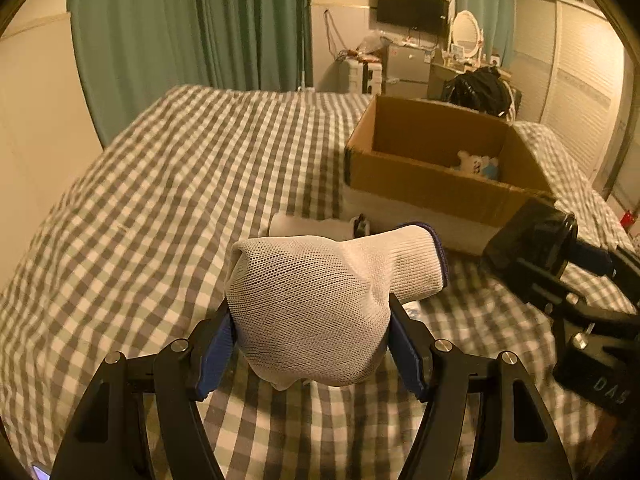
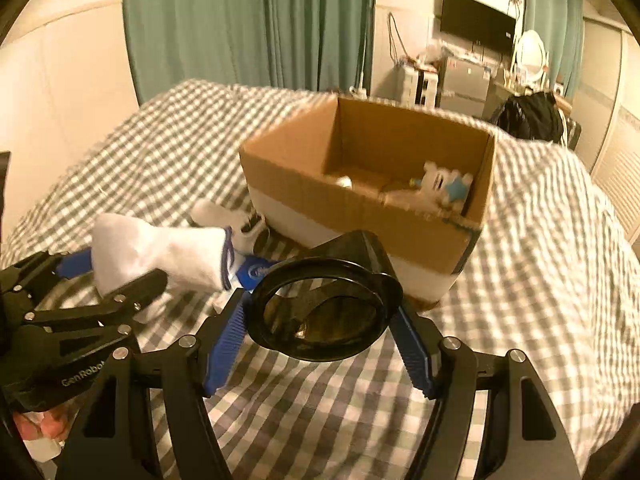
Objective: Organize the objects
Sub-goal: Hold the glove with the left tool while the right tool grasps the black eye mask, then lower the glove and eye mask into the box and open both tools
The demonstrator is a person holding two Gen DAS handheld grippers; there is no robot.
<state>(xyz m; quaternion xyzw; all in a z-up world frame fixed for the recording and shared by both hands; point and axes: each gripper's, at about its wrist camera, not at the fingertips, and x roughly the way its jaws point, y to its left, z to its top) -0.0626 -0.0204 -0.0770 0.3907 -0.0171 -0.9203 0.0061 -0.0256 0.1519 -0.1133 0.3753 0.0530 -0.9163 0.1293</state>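
My left gripper (image 1: 310, 332) is shut on a white knit glove (image 1: 320, 304) and holds it above the checked bed; it also shows in the right wrist view (image 2: 160, 256). My right gripper (image 2: 320, 320) is shut on a dark transparent cup (image 2: 324, 312), open end toward the camera; the cup also shows in the left wrist view (image 1: 532, 236). An open cardboard box (image 2: 304, 188) sits on the bed just beyond, with a white and blue plush toy (image 2: 444, 188) inside. The box also shows in the left wrist view (image 1: 424, 184).
White items (image 2: 236, 220) and a blue-labelled object (image 2: 256, 272) lie on the checked bedspread (image 1: 160, 184) by the box's near side. Green curtains (image 1: 192, 20), a wall TV (image 1: 412, 10), a fridge and a dressing table stand beyond the bed.
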